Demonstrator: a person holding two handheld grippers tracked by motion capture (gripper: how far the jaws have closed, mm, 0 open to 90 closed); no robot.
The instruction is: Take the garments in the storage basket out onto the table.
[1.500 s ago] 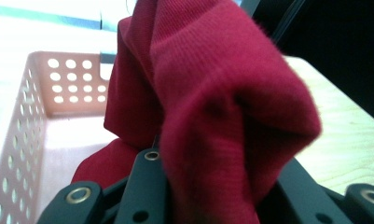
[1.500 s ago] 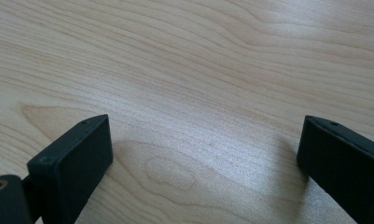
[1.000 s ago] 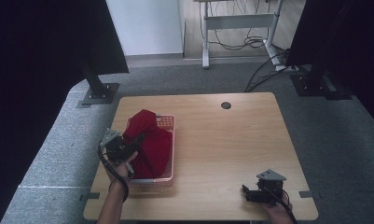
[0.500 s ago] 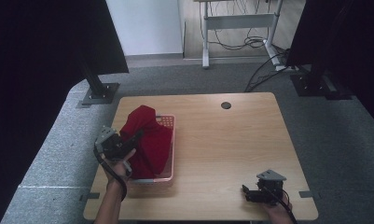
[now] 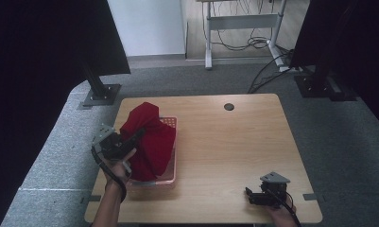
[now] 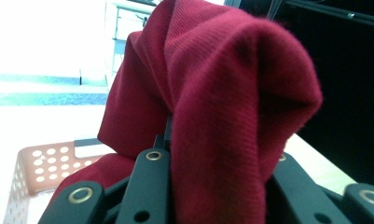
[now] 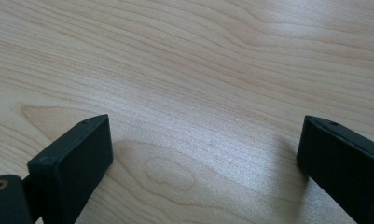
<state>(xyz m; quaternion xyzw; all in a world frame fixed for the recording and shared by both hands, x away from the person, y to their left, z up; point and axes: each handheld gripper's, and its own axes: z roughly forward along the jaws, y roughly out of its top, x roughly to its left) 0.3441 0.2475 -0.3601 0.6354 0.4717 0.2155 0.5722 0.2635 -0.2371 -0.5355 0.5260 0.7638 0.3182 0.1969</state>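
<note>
A dark red cloth point(image 5: 149, 137) rises out of a pink perforated basket point(image 5: 174, 161) on the left of the wooden table point(image 5: 225, 142). My left gripper point(image 5: 139, 135) is shut on a fold of that cloth and holds it above the basket. In the left gripper view the red cloth point(image 6: 222, 107) drapes over both black jaws, with the basket's rim point(image 6: 40, 158) below it. Near the table's front right edge my right gripper point(image 5: 249, 195) rests low and open. In the right gripper view its jaws point(image 7: 203, 154) stand wide apart over bare wood.
A round cable hole point(image 5: 229, 107) sits at the table's far middle. Black stand bases point(image 5: 99, 94) flank the table on grey carpet, and a desk frame with cables point(image 5: 244, 28) stands behind.
My left gripper has lifted the red cloth higher out of the basket, so its peak stands taller. The right gripper has stayed where it was.
</note>
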